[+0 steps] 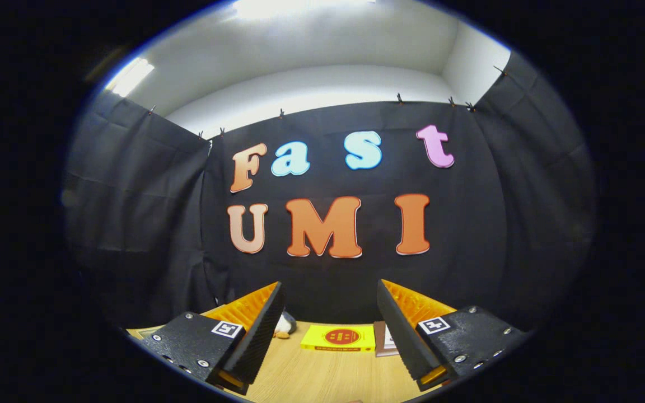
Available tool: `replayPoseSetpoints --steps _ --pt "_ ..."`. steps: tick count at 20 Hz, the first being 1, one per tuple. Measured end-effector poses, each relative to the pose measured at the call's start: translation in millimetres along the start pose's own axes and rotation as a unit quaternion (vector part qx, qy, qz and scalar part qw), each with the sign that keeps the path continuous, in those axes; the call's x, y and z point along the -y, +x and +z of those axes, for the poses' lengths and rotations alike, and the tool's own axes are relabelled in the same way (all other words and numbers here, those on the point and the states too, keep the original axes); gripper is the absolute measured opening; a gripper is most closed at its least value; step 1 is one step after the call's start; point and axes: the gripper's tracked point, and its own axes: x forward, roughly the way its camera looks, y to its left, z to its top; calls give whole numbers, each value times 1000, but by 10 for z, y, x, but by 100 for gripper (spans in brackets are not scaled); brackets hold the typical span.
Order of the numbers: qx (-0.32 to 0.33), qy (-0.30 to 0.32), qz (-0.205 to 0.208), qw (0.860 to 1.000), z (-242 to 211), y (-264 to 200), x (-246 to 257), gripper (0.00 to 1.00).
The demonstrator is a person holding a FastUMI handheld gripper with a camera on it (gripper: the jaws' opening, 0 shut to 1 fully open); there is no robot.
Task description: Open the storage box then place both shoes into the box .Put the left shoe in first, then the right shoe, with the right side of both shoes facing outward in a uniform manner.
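Gripper (pixel 331 330) spread wide, empty, above table (pixel 311 375); yellow box (pixel 338 338) beyond fingers.

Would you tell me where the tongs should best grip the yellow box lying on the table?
Probably across its two short ends, coming from above: the yellow box lies flat on the wooden table, long side facing the open tongs, so its thin front edge offers little purchase.

wood-grain table (pixel 322 375), ribbed matt jaws
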Motion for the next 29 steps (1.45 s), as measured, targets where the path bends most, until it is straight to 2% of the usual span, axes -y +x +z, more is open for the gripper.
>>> replayPoseSetpoints --steps 12,22,29 --pt "59 -25 -11 998 182 -153 113 98" --pt "45 -13 -32 998 115 -228 235 98" --pt "35 -10 -26 999 51 -221 207 98"
